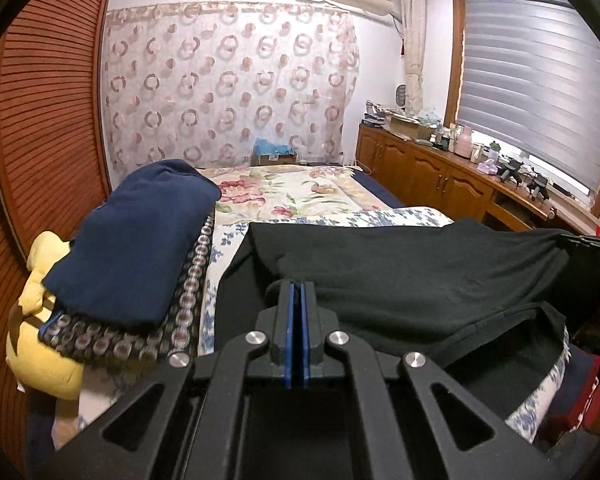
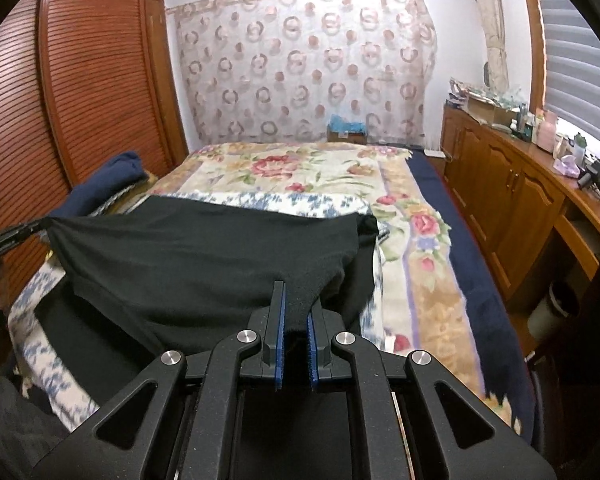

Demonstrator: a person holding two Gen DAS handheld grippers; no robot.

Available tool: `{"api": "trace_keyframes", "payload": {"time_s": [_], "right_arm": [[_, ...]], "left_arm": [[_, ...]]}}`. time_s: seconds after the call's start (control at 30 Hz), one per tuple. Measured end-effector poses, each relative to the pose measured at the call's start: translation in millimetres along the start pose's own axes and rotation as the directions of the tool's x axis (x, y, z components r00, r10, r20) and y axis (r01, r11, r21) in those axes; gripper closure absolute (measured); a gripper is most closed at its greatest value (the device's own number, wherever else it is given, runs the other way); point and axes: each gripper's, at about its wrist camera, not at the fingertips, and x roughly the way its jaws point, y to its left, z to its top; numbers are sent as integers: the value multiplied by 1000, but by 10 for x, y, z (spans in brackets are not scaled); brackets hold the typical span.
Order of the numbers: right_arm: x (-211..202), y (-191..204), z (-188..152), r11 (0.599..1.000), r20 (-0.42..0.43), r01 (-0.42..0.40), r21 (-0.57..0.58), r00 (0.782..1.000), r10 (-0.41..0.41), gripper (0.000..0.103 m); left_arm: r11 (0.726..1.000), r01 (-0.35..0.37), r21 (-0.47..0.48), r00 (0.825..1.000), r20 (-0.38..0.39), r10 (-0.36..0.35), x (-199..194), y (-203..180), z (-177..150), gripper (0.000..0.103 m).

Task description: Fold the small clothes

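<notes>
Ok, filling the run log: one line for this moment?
left gripper: shut on black garment | right gripper: shut on black garment | garment lifted above bed

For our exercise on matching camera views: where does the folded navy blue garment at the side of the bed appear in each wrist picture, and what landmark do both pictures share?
Left wrist view: the navy blue garment fills the left-centre, atop a patterned fabric and a yellow item.
Right wrist view: the same garment shows small at mid-left, beside the wardrobe.
Shared landmark: the circle-patterned curtain on the far wall.

Matte black hand-held gripper [image 1: 298, 286] linkage, silver round screws, blue ribbed finger pads [image 2: 280, 320].
</notes>
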Motion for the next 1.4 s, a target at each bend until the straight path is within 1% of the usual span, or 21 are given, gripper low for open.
{"api": "trace_keyframes", "payload": {"time_s": [0.13,0.23,0.33,0.4,0.5,0.6,0.63,0.7,0.77,0.83,0.97,1.07,1.17,1.27,1.4], "right_arm": [[-146,5,-162,1000,-24,-3,2,1000,3,97],[-202,8,-294,1000,-47,3,-4,999,-3,97],[-135,21,-460,1000,-100,1,6,995,-1,97],[-31,39,-575,1000,-143,13,-6,990,-14,97],[72,21,-678,1000,-170,25,1,985,-25,96],[73,34,-694,999,-170,32,-5,985,-32,91],[67,43,-689,999,-171,37,-13,985,-39,87],[61,54,-652,998,-173,58,-37,983,-63,82],[42,80,-630,995,-162,80,-58,983,-89,77],[28,68,-603,992,-142,102,-69,984,-111,70],[101,99,-514,989,-112,120,-88,985,-130,67],[278,202,-454,993,-105,77,-90,991,-86,67],[509,361,-417,995,-111,17,-100,993,-28,66],[761,556,-399,991,-133,-49,-121,991,33,65],[1006,718,-382,988,-167,-90,-129,984,67,65]], "left_arm": [[1000,13,11,1000,-3,-13,-211,-92,-125,103],[1000,18,16,1000,-20,-17,-303,-147,-246,103],[1000,12,13,998,-62,-11,-271,-191,-379,102],[1000,11,16,995,-97,-10,-210,-210,-469,102],[1000,6,13,989,-150,-4,-118,-215,-593,102],[1000,27,-12,985,-172,-29,-107,-243,-669,102],[999,34,-14,983,-182,-36,-109,-236,-688,102],[1000,26,-3,981,-194,-26,-119,-242,-706,101],[1000,5,5,982,-191,-4,-158,-247,-714,100],[1000,-1,6,983,-184,2,-193,-220,-709,98],[1000,-20,3,983,-181,20,-211,-143,-705,96],[999,-38,-6,980,-196,36,-153,-82,-714,95],[999,-49,-8,976,-212,46,-96,-43,-733,94],[999,-43,-8,973,-228,40,-38,-32,-754,93],[999,-35,-7,967,-251,32,44,-51,-809,92]]}}
